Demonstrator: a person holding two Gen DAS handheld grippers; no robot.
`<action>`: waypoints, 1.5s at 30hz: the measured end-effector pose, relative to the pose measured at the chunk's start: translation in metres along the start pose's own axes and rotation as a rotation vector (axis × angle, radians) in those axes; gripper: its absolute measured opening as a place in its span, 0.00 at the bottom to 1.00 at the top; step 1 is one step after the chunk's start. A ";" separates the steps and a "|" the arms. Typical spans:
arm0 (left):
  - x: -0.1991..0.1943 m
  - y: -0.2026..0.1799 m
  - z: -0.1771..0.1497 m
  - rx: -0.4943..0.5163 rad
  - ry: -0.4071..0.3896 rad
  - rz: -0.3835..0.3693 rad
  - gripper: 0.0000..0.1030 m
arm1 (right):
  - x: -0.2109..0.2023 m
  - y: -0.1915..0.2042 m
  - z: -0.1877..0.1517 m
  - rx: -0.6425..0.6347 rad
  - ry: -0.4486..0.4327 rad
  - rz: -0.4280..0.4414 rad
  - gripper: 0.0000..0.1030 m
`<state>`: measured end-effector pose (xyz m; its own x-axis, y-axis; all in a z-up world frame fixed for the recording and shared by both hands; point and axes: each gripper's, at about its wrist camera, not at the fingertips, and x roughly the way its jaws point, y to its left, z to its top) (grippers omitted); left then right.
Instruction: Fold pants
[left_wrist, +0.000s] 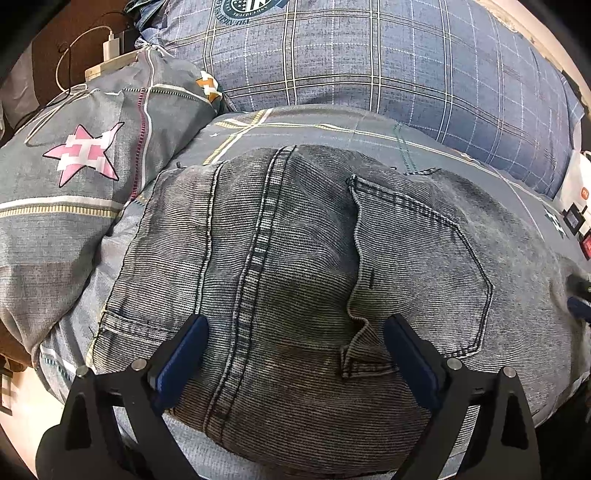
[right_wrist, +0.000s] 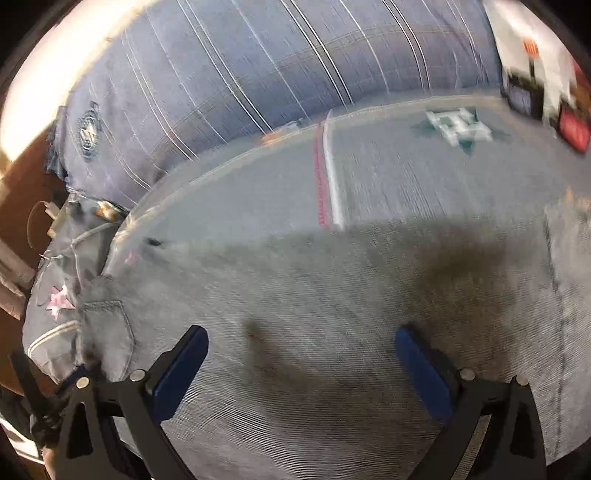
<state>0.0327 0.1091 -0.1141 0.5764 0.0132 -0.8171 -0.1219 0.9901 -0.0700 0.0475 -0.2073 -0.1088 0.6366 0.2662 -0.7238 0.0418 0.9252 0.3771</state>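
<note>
Left wrist view alone shows the jeans' (left_wrist: 295, 277) back pocket (left_wrist: 421, 266); left claw (left_wrist: 295, 339) released. Right claw (right_wrist: 301, 350) released above blurred denim. Patterned bed (right_wrist: 406, 177), plaid pillow (left_wrist: 369, 55).

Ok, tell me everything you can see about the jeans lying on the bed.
The jeans are grey, faded denim with fine ribbing and dark double stitching. They lie spread on the patterned bedsheet, seat side up: a thick centre seam runs down the middle and a back pocket has its edge curled open. The cloth is rumpled, not yet neatly folded. The left gripper straddles the fabric with jaws wide; neither pad presses it. In the blurred right wrist view, the same cloth fills the foreground.
</note>
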 end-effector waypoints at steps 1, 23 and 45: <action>-0.001 0.000 0.001 -0.002 0.006 0.003 0.94 | -0.007 0.001 0.000 -0.009 -0.022 -0.002 0.99; -0.030 -0.011 -0.006 0.049 -0.082 -0.032 0.94 | -0.015 -0.004 -0.002 -0.018 -0.033 -0.016 0.99; -0.045 -0.038 -0.016 0.133 -0.121 -0.027 0.94 | -0.032 -0.038 -0.029 0.029 -0.106 -0.031 1.00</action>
<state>-0.0010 0.0685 -0.0839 0.6719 -0.0049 -0.7406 -0.0014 1.0000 -0.0079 0.0033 -0.2430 -0.1169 0.7124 0.2057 -0.6710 0.0842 0.9241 0.3728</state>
